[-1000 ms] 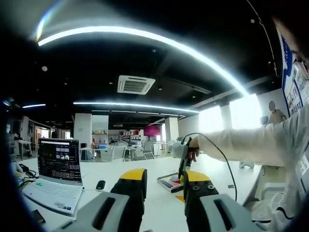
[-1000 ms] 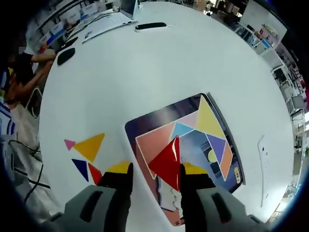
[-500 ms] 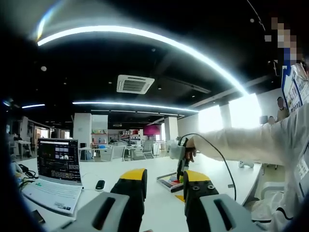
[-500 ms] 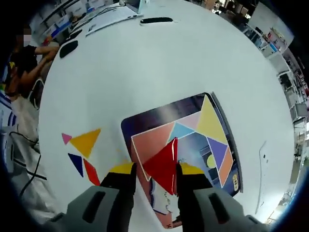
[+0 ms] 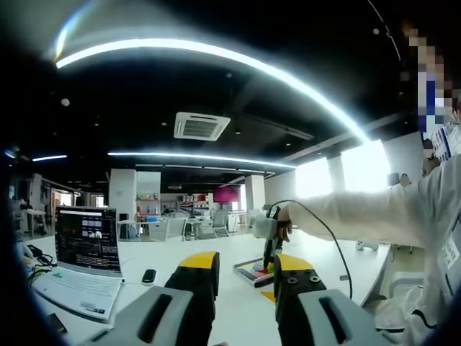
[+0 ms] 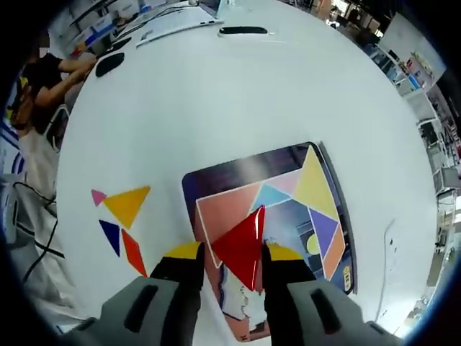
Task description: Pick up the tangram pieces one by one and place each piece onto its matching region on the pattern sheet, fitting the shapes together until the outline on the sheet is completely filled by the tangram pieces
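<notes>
My right gripper point(image 6: 229, 252) has its two jaws squeezed on a flat, shiny red triangle point(image 6: 239, 245). The triangle stands on its edge between the yellow tips, and its sharp end points up and away from me, so its long side runs along the jaws. It hangs just over the pattern sheet point(image 6: 268, 209), a flat dark card with pale colored shapes printed on it: a salmon patch, a yellow triangle, a small blue triangle and a purple one. The sheet lies on a smooth white round table point(image 6: 216, 101). To the left of the sheet, well apart from it, lie four more flat pieces close together: a big yellow triangle point(image 6: 127, 205), a tiny pink triangle point(image 6: 98, 196), a dark blue triangle point(image 6: 110, 236) and a thin red piece point(image 6: 133, 251). My left gripper point(image 5: 241, 277) is held up and level, looking across the room, with its jaws a little apart and nothing between them. In the left gripper view my other arm in a light sleeve point(image 5: 360, 216) reaches out straight over the table, and the hand point(image 5: 277, 225) grips the right tool above the sheet. An open laptop point(image 5: 83, 263) sits on the table at the left, with a small dark mouse point(image 5: 149, 276) beside it.
</notes>
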The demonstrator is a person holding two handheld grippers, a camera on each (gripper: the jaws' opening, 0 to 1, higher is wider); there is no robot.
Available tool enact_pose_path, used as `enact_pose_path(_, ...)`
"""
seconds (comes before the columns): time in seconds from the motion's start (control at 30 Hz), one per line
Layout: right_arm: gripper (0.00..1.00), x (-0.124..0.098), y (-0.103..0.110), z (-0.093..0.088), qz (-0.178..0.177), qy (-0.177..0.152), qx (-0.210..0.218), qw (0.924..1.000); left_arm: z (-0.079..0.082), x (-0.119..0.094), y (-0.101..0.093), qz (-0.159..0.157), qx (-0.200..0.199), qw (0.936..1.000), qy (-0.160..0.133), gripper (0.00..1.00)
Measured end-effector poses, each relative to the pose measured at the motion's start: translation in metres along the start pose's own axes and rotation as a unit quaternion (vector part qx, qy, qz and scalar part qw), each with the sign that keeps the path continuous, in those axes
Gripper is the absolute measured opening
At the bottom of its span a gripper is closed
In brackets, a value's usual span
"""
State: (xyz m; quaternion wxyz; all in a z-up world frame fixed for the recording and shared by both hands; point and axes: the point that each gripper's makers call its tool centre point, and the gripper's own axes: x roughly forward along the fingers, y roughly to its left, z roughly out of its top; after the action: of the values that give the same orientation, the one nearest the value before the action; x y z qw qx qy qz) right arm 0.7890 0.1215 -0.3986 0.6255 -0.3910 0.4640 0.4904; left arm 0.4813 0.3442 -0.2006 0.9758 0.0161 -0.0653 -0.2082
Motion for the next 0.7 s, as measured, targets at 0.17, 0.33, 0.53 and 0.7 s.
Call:
enact_pose_path(0.17, 0.31, 0.0005, -0.0033, 0.0009, 0.001, -0.003, -0.004, 1.0000, 0.0006, -0.0001, -0.0016, -0.002, 0.001, 1.0000, 0.000, 0.32)
enact_pose_path(0.33, 0.28, 0.0006, -0.0045, 0.0017, -0.004, 0.004, 0.011, 0.9999, 0.0018, -0.0017, -0.0018, -0.002, 0.002, 1.0000, -0.002, 0.32)
enact_pose_path(0.53, 0.27, 0.0009, 0.0011, 0.0014, -0.008, 0.015, 0.037, 0.9992, 0.0019, -0.0018, -0.0012, -0.002, 0.001, 1.0000, -0.004, 0.32)
enact_pose_path(0.7, 0.27, 0.0005, 0.0039, 0.0005, -0.013, 0.023, 0.079, 0.9965, 0.0006, -0.0009, -0.0003, -0.002, 0.000, 1.0000, -0.002, 0.32)
